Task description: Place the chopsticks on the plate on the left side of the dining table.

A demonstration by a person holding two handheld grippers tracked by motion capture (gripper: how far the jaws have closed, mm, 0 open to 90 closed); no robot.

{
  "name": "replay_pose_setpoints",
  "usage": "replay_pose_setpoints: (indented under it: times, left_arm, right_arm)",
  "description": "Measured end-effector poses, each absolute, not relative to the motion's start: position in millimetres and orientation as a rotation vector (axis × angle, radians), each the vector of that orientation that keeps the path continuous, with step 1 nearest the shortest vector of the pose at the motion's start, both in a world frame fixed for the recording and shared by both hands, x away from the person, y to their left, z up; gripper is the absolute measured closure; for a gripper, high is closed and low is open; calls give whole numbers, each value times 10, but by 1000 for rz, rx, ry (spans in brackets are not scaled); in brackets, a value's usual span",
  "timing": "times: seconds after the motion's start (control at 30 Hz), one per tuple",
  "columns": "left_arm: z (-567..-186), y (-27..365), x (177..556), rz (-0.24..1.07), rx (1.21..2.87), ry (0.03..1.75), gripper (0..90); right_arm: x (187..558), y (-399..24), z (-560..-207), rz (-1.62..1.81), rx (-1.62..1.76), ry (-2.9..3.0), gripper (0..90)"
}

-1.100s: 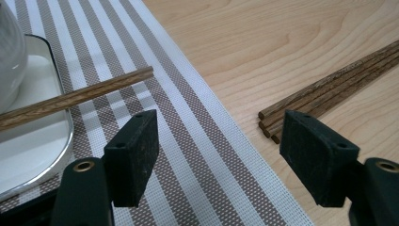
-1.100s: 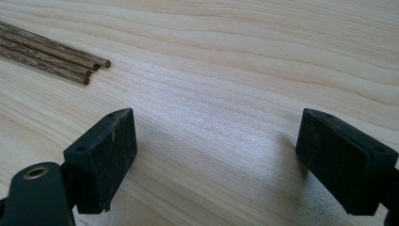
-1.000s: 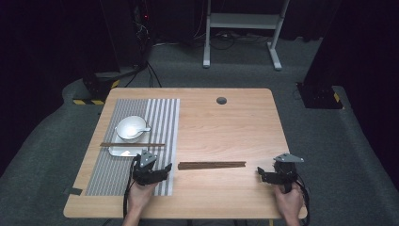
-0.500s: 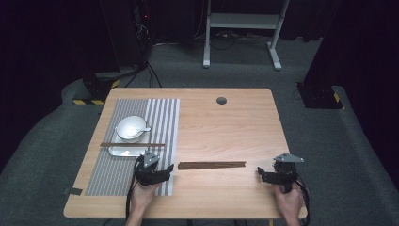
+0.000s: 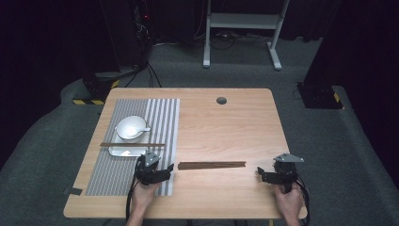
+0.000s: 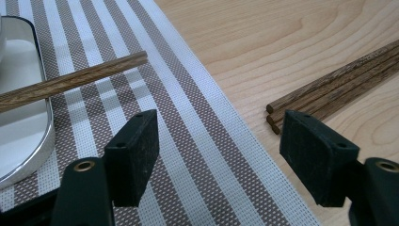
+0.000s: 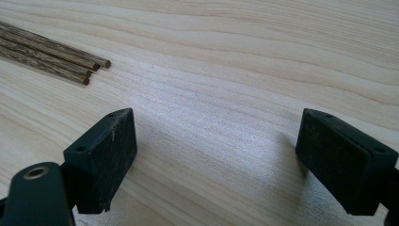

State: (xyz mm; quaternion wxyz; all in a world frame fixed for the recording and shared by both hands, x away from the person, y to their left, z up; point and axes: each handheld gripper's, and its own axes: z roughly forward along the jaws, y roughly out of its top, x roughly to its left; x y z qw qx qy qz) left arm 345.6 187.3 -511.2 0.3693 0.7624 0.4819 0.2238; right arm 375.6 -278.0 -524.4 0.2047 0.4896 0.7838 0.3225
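Observation:
A bundle of dark wooden chopsticks (image 5: 212, 165) lies on the bare table between my two grippers; its ends show in the left gripper view (image 6: 329, 89) and the right gripper view (image 7: 51, 54). One more chopstick (image 5: 132, 144) rests across a small metal tray (image 5: 117, 150) on the striped placemat (image 5: 162, 122). A white bowl with a spoon (image 5: 131, 128) sits on that tray. My left gripper (image 5: 165, 170) is open over the placemat's right edge (image 6: 221, 141), just left of the bundle. My right gripper (image 5: 259, 173) is open over bare wood (image 7: 216, 146), right of the bundle.
The wooden table (image 5: 226, 127) has a round cable hole (image 5: 221, 100) near its far edge. Beyond it stand a white frame's legs (image 5: 240, 33) and dark equipment on grey carpet. A small black tab (image 5: 73, 191) sits by the placemat's near left corner.
The left gripper has shifted slightly, its jaws now pointing toward the bundle's left end. The right gripper and the objects on the table have not moved.

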Motion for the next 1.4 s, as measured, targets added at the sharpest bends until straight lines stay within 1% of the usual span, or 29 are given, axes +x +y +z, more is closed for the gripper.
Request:
replay_pose_setpoints:
  times: [1.1,1.17,1.4]
  left_arm:
    - [-5231,1850,3539,577,2021,1251,287]
    - [-5266,1869,3534,564,1998,1259,287]
    - [-5271,1874,3520,580,1994,1267,286]
  right_arm:
    - [3756,-2779,-5244,900,1366,2186,128]
    - [3757,-2779,-5244,900,1365,2186,127]
    - [3756,-2777,-5245,900,1357,2192,126]
